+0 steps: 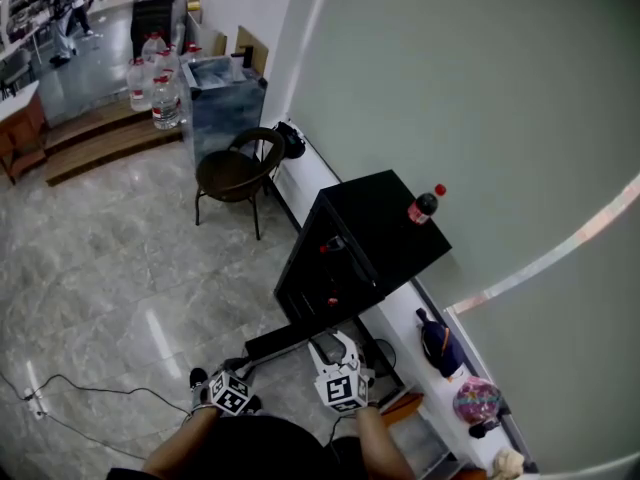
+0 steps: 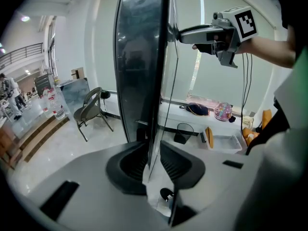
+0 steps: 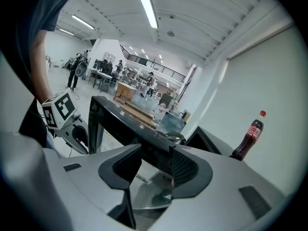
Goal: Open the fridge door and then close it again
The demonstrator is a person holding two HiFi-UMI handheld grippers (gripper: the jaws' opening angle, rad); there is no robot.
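Note:
The black fridge (image 1: 375, 230) stands against the wall with a cola bottle (image 1: 424, 206) on top. Its glass door (image 1: 290, 340) is swung open toward me. My left gripper (image 1: 244, 366) is shut on the door's free side edge; in the left gripper view the door (image 2: 139, 71) stands upright between the narrow jaws of the left gripper (image 2: 151, 160). My right gripper (image 1: 336, 342) is shut on the door's top edge. The right gripper view shows that rim (image 3: 125, 124) running between the jaws of the right gripper (image 3: 154, 165), with the bottle (image 3: 250, 136) beyond.
A dark chair (image 1: 235, 173) stands left of the fridge, with a grey cabinet (image 1: 225, 98) and water bottles (image 1: 155, 93) behind it. Bags (image 1: 440, 343) lie on the white sill by the wall. A cable (image 1: 80, 388) runs over the floor at the left.

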